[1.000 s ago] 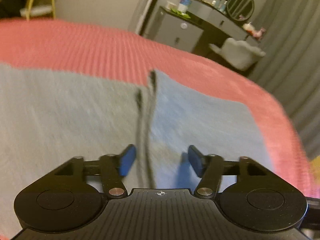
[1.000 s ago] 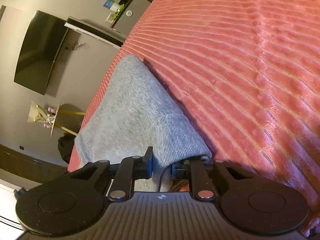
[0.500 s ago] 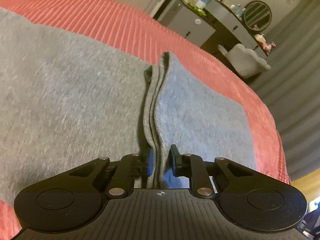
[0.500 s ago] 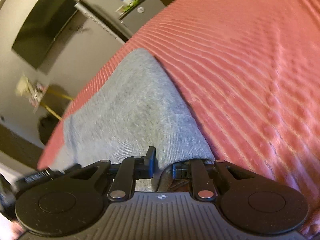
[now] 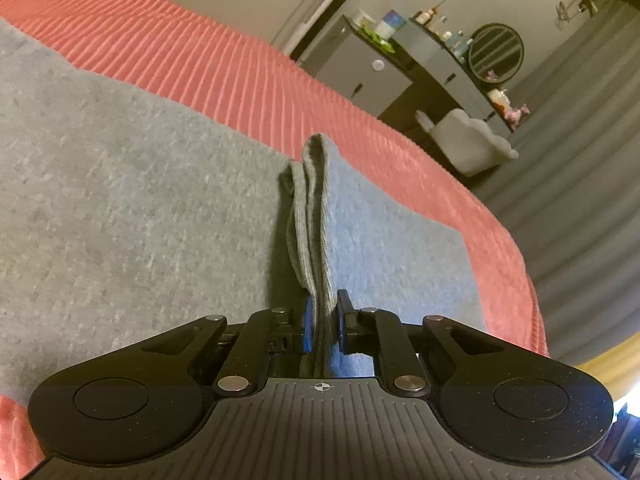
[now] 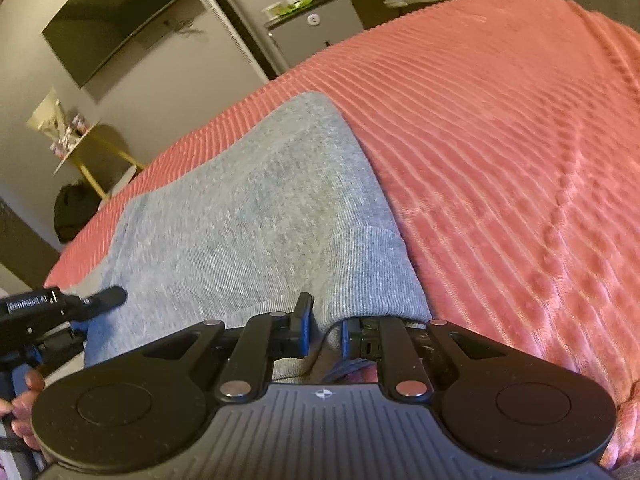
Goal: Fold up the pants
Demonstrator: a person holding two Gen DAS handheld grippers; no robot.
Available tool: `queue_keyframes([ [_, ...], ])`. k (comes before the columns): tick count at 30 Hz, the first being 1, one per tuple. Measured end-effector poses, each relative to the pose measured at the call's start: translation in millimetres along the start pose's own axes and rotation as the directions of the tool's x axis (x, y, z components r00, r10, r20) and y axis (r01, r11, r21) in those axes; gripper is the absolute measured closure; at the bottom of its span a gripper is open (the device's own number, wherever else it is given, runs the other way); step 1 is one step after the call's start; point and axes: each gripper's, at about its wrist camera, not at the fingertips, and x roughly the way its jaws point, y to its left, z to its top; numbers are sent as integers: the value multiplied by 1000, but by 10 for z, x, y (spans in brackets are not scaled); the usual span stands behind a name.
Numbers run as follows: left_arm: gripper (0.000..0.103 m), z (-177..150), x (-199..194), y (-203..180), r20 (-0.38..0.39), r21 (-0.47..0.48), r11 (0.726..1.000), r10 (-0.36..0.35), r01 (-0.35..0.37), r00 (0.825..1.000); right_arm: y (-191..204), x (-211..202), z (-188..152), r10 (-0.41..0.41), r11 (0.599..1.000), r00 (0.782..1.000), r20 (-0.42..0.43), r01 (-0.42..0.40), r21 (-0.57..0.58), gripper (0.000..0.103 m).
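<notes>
Left gripper (image 5: 323, 322): clenched on a raised ridge of the grey pants (image 5: 132, 216), its blue pads pressing the stacked, ribbed edges from either side; the pinch looks firm with no slack showing.
Pants: spread across the coral bedspread (image 5: 224, 68), filling the left and near part of the left wrist view; the pinched ridge runs from the near middle toward the far side.
Right gripper (image 6: 325, 322): clamped on a ribbed cuff or hem (image 6: 360, 276) at the near end of the pants, cloth bunched between the pads and sagging below them.
Other gripper in the right view: the left gripper's body shows at the near left edge, with a hand (image 6: 24, 396) wrapped round its handle.
Handling: soft knit, light, limp; it should drape and stretch rather than hold a line, and layers may slide over each other.
Where to hold: the ribbed bands and doubled edges seem the best purchase, thicker and less likely to slip than single cloth.
Risk: one layer could slip out of a pinch and spoil the fold.
Far right: dresser (image 5: 376, 76) and curtain, well apart from the bed.
</notes>
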Motion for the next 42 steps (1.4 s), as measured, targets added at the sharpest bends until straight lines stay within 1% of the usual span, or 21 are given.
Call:
queue_keyframes([
  [5, 89, 1, -75, 73, 20, -12, 1000, -10, 10, 1000, 61, 12, 7, -1, 999, 1000, -16, 1, -33, 89],
  [7, 89, -9, -117, 80, 31, -7, 1000, 4, -4, 999, 100, 17, -11, -8, 999, 999, -31, 6, -47, 89],
  [11, 89, 11, -204, 117, 59, 1, 1000, 31, -31, 998, 144, 24, -18, 23, 998, 997, -77, -27, -58, 88],
  [12, 89, 23, -216, 146, 64, -6, 999, 39, -39, 997, 149, 15, -5, 33, 997, 996, -85, -38, -60, 86],
  [14, 89, 39, -232, 211, 68, -25, 998, 55, -54, 996, 137, -10, 8, 39, 997, 994, -101, -47, -68, 85],
  [15, 89, 42, -223, 237, 64, -32, 998, 62, -60, 996, 139, -30, 9, 46, 996, 993, -109, -54, -74, 80],
  [18, 89, 32, -205, 225, 64, -8, 997, 80, -80, 995, 150, -116, 23, 45, 993, 990, -134, -59, -105, 80],
  [20, 89, 20, -201, 158, 73, 25, 995, 98, -100, 993, 123, -208, 72, 79, 990, 983, -164, -97, -105, 79],
  [22, 89, 11, -207, 90, 85, 60, 992, 105, -111, 991, 91, -336, 117, 130, 983, 977, -167, -149, -103, 78],
  [23, 89, 3, -203, 68, 88, 72, 990, 111, -118, 990, 88, -403, 140, 154, 980, 976, -153, -171, -106, 77],
  [24, 89, -5, -189, 61, 88, 76, 989, 117, -123, 989, 78, -485, 178, 161, 978, 980, -116, -175, -118, 77],
  [26, 89, -13, -161, 75, 80, 66, 989, 123, -129, 989, 158, -517, 238, 132, 978, 989, -65, -141, -153, 77],
  [29, 89, 3, -159, 115, 77, 39, 993, 104, -107, 992, 230, -414, 306, 46, 972, 999, -13, -48, -230, 77],
  [30, 89, 3, -157, 122, 76, 36, 994, 100, -103, 992, 263, -315, 307, 14, 963, 1000, -12, -17, -267, 77],
  [32, 89, -16, -119, 164, 74, 37, 994, 104, -107, 992, 325, -71, 304, -56, 941, 998, -24, 45, -334, 81],
  [33, 89, -14, -99, 175, 68, 39, 992, 114, -116, 991, 348, 39, 324, -72, 935, 997, -27, 58, -351, 84],
  [34, 89, -24, -75, 182, 64, 42, 991, 122, -125, 990, 375, 123, 368, -84, 933, 996, -18, 72, -354, 85],
  [36, 89, -34, -18, 195, 53, 47, 989, 136, -138, 989, 451, 259, 500, -74, 934, 997, 0, 69, -350, 85],
  [38, 88, -24, 26, 216, 44, 47, 989, 136, -138, 990, 575, 417, 680, -78, 924, 997, 26, 82, -374, 85],
  [41, 86, 13, 70, 303, 35, 23, 994, 104, -104, 994, 742, 705, 947, -108, 906, 993, 46, 117, -406, 85],
  [42, 83, 30, 82, 343, 32, 8, 996, 91, -91, 995, 766, 802, 1038, -124, 902, 990, 60, 138, -408, 85],
])
